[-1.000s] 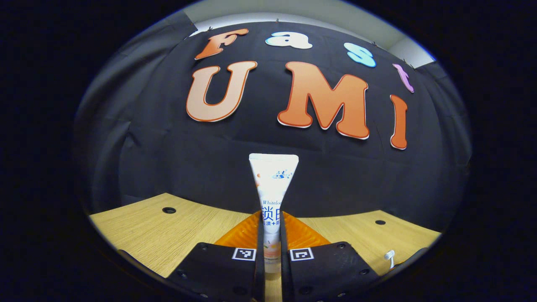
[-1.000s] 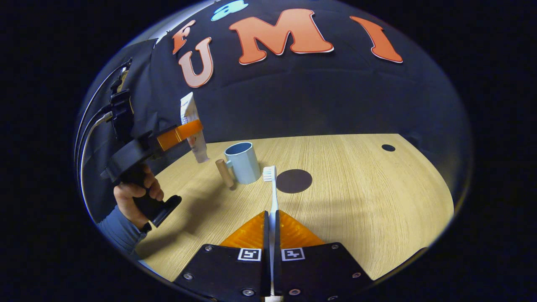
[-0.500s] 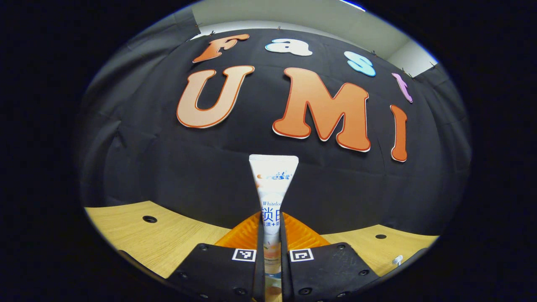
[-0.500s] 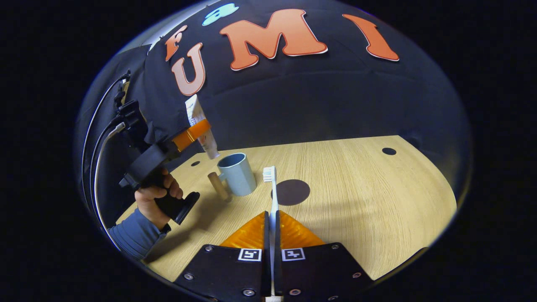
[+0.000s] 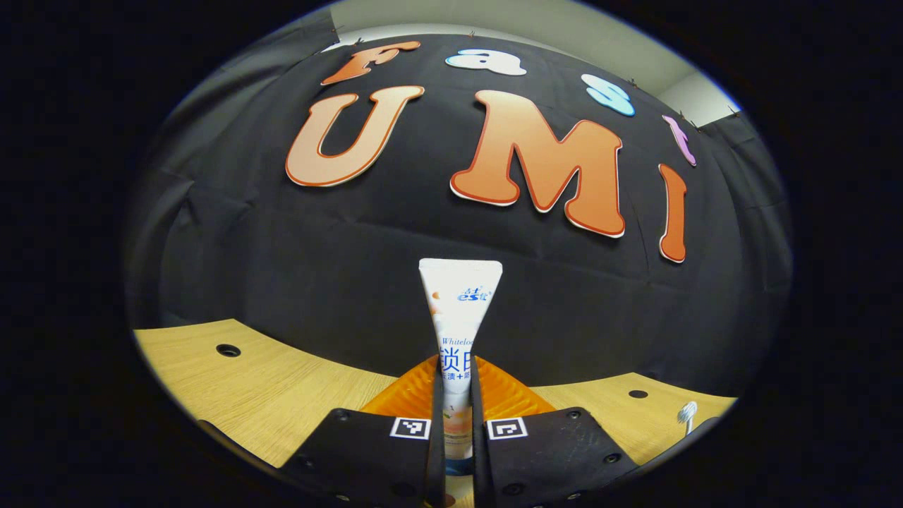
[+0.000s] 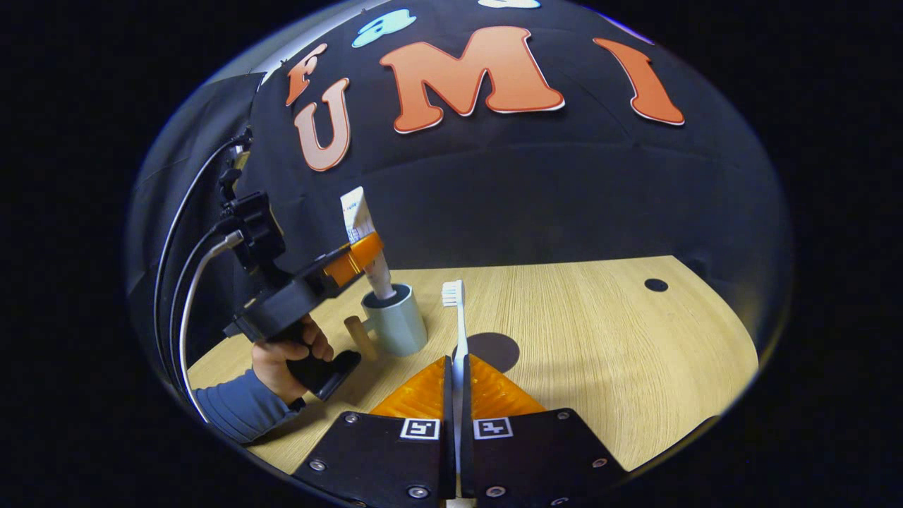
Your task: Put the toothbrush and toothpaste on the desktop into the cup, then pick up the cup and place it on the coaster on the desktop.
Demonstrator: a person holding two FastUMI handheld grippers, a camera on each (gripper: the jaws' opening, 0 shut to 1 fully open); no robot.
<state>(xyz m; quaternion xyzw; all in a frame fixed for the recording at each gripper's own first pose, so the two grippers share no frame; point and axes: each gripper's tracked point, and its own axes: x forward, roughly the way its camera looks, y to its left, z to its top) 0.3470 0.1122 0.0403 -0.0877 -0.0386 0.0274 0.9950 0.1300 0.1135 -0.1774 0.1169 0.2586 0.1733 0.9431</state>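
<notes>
While the left gripper (image 6: 363, 254) pinches the toothpaste (image 6: 365, 243) between both fingers, the tube stands upright with its lower end dipped into the mouth of the cup (image 6: 395, 324) — seen from the right gripper view, at the left of the table (image 6: 600, 339). The cup stands upright on the wood, its wooden handle (image 6: 360, 337) pointing left toward the hand (image 6: 289, 356) that holds the left gripper; a blue sleeve (image 6: 243, 406) shows at the wrist. In the left gripper view the same tube (image 5: 458, 317) rises straight up from between the two fingers, flat crimped end on top, against the black booth wall.

The right gripper (image 6: 456, 395) has its fingers pressed together on the handle of the toothbrush (image 6: 457, 324), which points away from the camera with the bristle head at its far end, just right of the cup. The dark round coaster (image 6: 497, 349) lies flat on the table just behind the brush — near the cup, but apart from it. The brush head (image 5: 686, 415) also peeks in at the low right edge of the left gripper view.
</notes>
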